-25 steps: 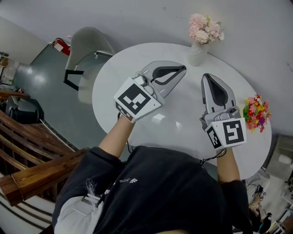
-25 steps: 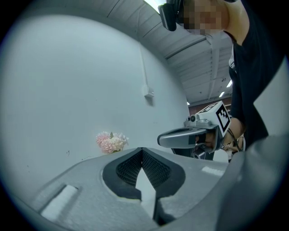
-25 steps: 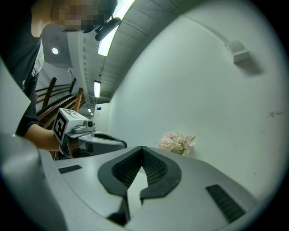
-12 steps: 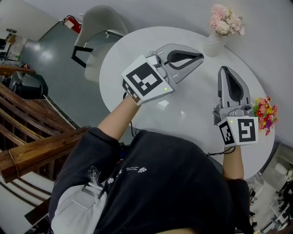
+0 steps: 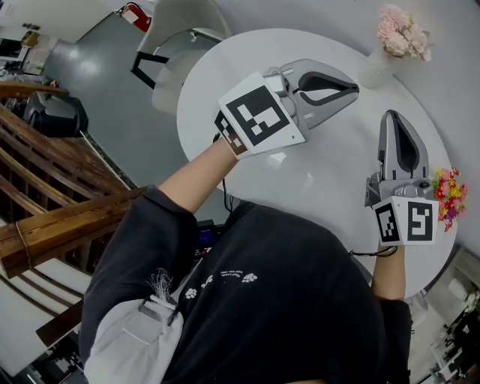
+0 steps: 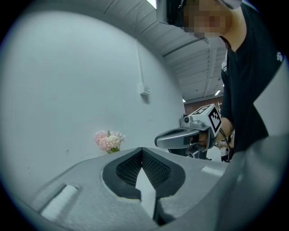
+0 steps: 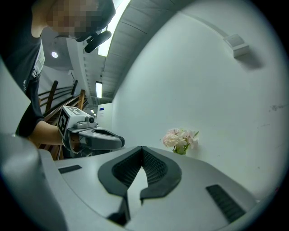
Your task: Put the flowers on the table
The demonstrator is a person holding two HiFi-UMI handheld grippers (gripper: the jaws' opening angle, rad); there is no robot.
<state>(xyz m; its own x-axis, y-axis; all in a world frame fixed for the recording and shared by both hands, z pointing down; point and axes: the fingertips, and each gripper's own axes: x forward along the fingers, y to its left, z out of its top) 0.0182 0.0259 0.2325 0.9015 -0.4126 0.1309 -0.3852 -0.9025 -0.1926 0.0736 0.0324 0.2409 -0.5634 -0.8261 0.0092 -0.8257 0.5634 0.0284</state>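
Note:
A bunch of pink flowers [image 5: 401, 34] stands in a white vase [image 5: 375, 71] at the far side of the round white table [image 5: 315, 180]. A small bunch of many-coloured flowers [image 5: 450, 196] sits at the table's right edge. My left gripper [image 5: 354, 85] hovers over the table's far middle, shut and empty, its tips pointing toward the vase. My right gripper [image 5: 395, 116] is held over the right side, shut and empty, just left of the coloured bunch. The pink flowers [image 6: 108, 140] show beyond the left gripper [image 6: 142, 150], and the pink flowers [image 7: 179, 139] beyond the right gripper [image 7: 142, 149].
A white chair [image 5: 184, 30] stands behind the table at the far left. A wooden railing [image 5: 60, 225] runs along the left side. A red fire extinguisher [image 5: 139, 13] is on the floor at the top. A pale wall rises right behind the vase.
The head view has swung, so the table, vase and both grippers sit further right in the picture. Both grippers stay shut and keep roughly the same places over the table.

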